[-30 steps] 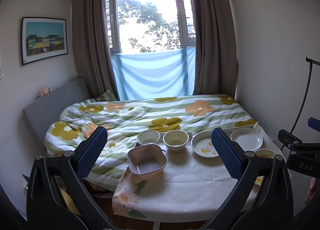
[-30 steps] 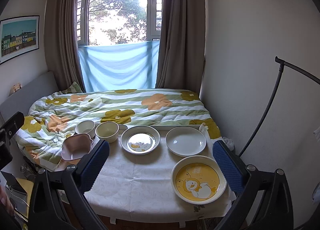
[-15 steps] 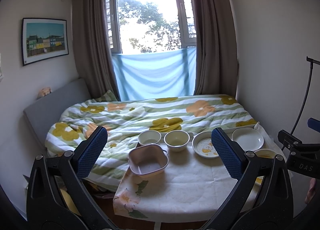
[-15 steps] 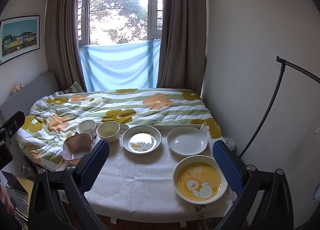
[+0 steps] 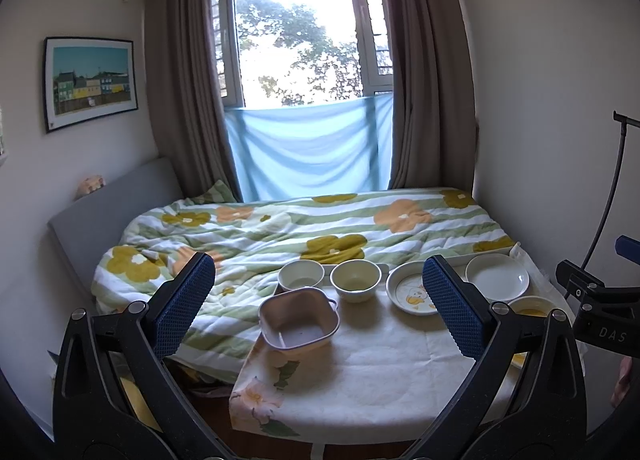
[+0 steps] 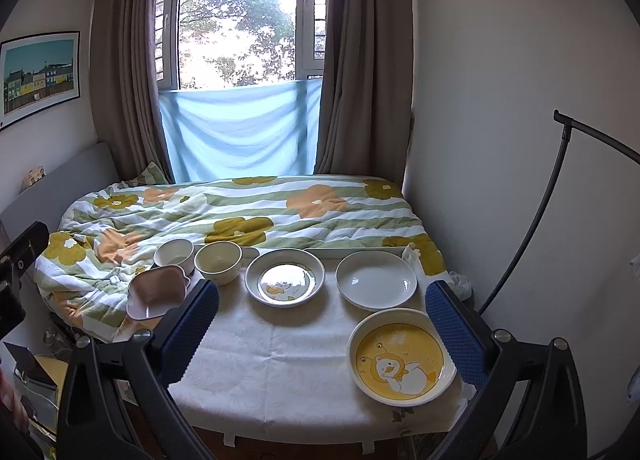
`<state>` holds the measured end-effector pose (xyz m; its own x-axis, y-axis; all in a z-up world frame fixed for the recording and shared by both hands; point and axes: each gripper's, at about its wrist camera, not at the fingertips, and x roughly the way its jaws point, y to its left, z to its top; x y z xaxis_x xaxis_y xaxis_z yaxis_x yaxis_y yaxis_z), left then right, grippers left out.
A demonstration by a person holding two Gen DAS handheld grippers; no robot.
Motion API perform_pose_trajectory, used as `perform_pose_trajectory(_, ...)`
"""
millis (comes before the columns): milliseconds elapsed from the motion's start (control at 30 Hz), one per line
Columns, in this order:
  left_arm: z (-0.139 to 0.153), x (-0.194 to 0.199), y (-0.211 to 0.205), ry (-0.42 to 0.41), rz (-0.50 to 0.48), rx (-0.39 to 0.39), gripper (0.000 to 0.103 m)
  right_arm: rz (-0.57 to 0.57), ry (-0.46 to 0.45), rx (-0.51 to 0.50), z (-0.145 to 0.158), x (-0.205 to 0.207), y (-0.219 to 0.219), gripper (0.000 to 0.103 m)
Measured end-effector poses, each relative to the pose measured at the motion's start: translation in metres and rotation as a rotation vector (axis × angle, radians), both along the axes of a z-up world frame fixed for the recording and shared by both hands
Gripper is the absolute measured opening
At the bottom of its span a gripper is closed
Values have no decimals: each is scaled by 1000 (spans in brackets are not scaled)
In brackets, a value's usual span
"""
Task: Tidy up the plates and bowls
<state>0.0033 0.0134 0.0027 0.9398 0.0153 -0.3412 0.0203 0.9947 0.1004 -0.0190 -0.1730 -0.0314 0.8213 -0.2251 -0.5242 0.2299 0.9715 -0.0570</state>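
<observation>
Both tongs hang spread wide above the near edge of the worktop (image 6: 280,372), pinching nothing.

Between the blue, dimpled pads of the left tongs (image 5: 320,308), a pink square bowl (image 5: 298,318) with small lug handles and a matte look sits at about 11 o'clock from the midpoint, close to the worktop's left edge. Behind it, at 12 o'clock, stand two round glossy bowls side by side: a white bowl (image 5: 301,276) and a cream bowl (image 5: 356,280).

From the right tongs (image 6: 322,324), a shallow grey-rimmed dish (image 6: 285,278) with a cartoon print lies at 11 o'clock, a plain white plate (image 6: 376,279) at 1 o'clock, and a deep yellow plate (image 6: 400,356) bearing a duck drawing at 4 o'clock, just beside the right pad.

The worktop wears a white embossed cloth; behind it spreads a quilted floral duvet (image 6: 240,211).
</observation>
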Motion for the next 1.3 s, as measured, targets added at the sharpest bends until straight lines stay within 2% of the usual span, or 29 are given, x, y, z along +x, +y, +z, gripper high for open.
perform_pose_trajectory(267,2,11,1,18,-60,25,103,-37,16,23,-8,-7,2,103)
perform_pose_trajectory(400,-10,21,-6,42,-140,36,103,-102,27,34,-17,-19,-5,103)
perform_pose_trajectory(567,-30,43,-24,112,-262,41,103,-185,87,27,-33,-33,-21,103)
perform_pose_trajectory(733,-55,79,-66,221,-411,36,103,-264,136,113,-51,-40,-66,103)
perform_pose_trajectory(867,-87,115,-110,335,-523,35,103,-341,197,218,-78,-38,-117,103)
perform_pose_trajectory(1033,-141,171,-174,523,-671,19,103,-395,269,369,-124,-29,-174,103)
perform_pose_trajectory(1167,-191,203,-226,658,-759,61,102,-409,323,499,-170,-19,-211,102)
perform_pose_trajectory(1233,-215,214,-246,735,-801,66,99,-413,351,570,-194,-13,-227,95)
perform_pose_trajectory(1300,-235,222,-262,808,-849,62,94,-410,373,631,-212,-8,-239,79)
